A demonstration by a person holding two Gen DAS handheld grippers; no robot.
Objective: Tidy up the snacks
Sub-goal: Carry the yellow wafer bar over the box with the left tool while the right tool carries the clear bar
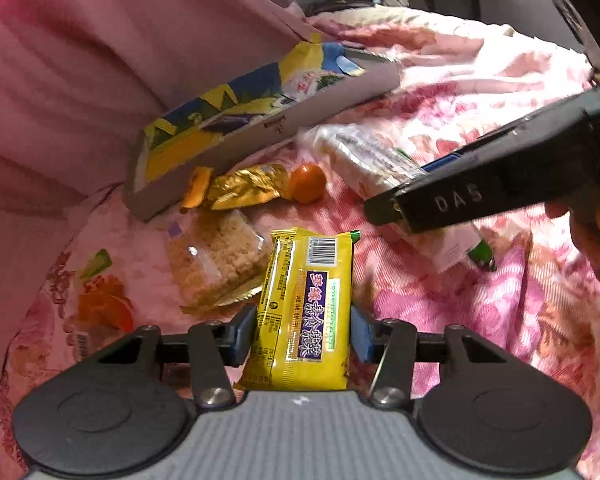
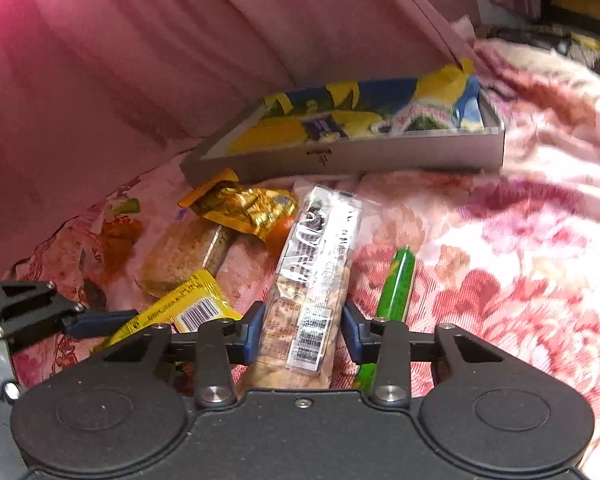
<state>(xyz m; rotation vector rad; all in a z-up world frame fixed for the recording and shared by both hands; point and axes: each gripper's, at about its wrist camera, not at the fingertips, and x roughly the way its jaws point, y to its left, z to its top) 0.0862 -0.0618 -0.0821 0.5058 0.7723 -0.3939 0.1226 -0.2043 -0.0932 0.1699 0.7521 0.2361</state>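
Observation:
My left gripper is shut on a yellow snack packet with a purple label, held above the floral blanket. My right gripper is closed around a clear packet of nut snacks; its blue pads touch both sides. The yellow packet also shows in the right wrist view, at lower left. A grey cardboard box holds a yellow and blue bag by the pink curtain; the box also shows in the right wrist view.
On the floral blanket lie a gold wrapper, a small orange fruit, a clear-wrapped rice cake and a green stick packet. The pink curtain bounds the left side.

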